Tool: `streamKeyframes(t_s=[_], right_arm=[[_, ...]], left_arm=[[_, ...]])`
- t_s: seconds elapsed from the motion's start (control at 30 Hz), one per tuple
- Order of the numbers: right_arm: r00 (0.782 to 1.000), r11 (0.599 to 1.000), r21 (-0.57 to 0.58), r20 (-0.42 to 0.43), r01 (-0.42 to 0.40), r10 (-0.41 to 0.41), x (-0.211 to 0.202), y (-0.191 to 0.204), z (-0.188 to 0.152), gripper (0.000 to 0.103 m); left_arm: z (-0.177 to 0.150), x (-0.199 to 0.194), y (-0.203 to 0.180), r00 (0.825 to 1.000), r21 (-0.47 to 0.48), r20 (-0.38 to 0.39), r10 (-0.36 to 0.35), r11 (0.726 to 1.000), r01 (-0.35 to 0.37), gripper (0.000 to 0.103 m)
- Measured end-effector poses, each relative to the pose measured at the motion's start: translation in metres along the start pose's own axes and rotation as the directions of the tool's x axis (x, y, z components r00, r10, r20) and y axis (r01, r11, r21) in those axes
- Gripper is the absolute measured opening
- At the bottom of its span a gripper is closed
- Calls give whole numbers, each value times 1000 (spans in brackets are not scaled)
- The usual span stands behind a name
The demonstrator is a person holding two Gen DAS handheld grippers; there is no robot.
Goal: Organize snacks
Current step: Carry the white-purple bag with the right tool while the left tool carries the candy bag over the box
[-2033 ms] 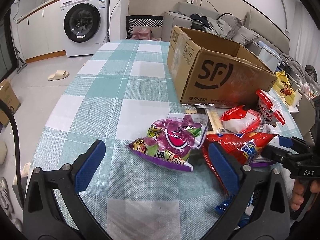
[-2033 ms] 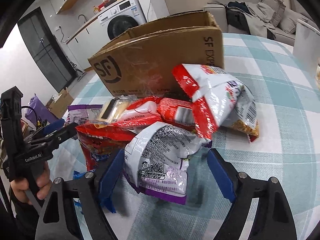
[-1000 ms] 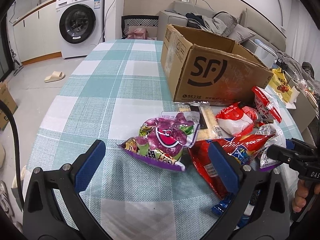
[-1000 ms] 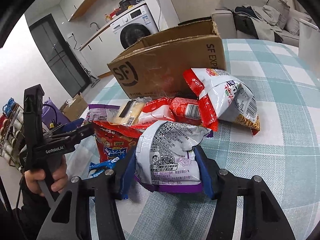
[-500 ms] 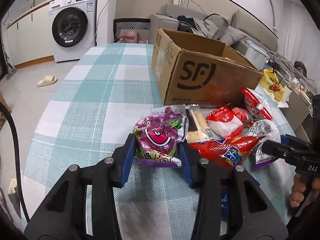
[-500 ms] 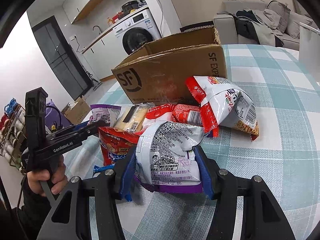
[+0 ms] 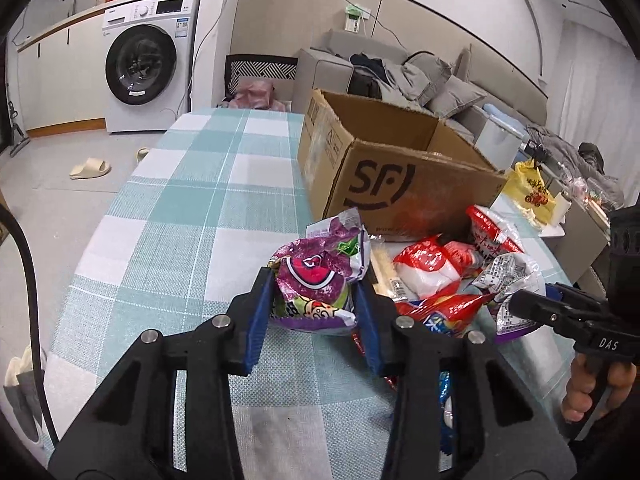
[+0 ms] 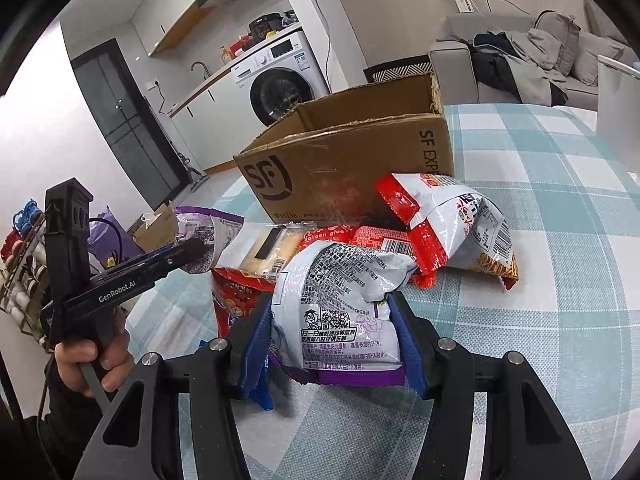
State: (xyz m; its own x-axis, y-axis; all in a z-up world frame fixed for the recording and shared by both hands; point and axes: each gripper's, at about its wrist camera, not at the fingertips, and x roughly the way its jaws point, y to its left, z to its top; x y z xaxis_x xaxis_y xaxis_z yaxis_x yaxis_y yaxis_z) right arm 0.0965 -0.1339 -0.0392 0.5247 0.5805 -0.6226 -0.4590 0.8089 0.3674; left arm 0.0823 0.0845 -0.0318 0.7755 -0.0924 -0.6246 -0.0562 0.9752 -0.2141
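Observation:
My left gripper (image 7: 316, 300) is shut on a purple snack bag (image 7: 316, 276) and holds it up off the checked tablecloth (image 7: 192, 216). My right gripper (image 8: 332, 332) is shut on a white and purple snack bag (image 8: 340, 300), lifted a little above the pile. An open SF cardboard box (image 7: 400, 160) stands behind the pile; it also shows in the right wrist view (image 8: 352, 160). Several more snack bags lie in front of the box: a red and white bag (image 8: 452, 224), a red bag (image 7: 444, 308), a cracker pack (image 8: 272, 248).
A yellow bag (image 7: 528, 192) lies on a side surface right of the table. A washing machine (image 7: 148, 60) and a sofa (image 7: 400, 72) stand beyond the table. A slipper (image 7: 90, 168) lies on the floor. A white object (image 8: 616, 96) stands at the table's far right.
Both grippers closed on their bags, the right one first, then the left. Both bags have since been lifted, and the view has risen toward the box.

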Motion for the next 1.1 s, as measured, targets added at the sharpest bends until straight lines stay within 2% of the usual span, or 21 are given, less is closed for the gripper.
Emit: streamKeyframes(t_s=[0.33,0.63,1.1], right_arm=[[998,998,-54,58,-15,18,-14,8,4,57],[995,998,-46,96,-34,38,-26,7,11,57],[988,998,-52,152,-31,39,-40,6,47,57]], left_arm=[[6,-24,-9,998,12,58,-13,1000,12,36],[16,-46,-26,994,31,101,-42,999,39,36],[49,-56,-64,986,93,150,-74,994,61,36]])
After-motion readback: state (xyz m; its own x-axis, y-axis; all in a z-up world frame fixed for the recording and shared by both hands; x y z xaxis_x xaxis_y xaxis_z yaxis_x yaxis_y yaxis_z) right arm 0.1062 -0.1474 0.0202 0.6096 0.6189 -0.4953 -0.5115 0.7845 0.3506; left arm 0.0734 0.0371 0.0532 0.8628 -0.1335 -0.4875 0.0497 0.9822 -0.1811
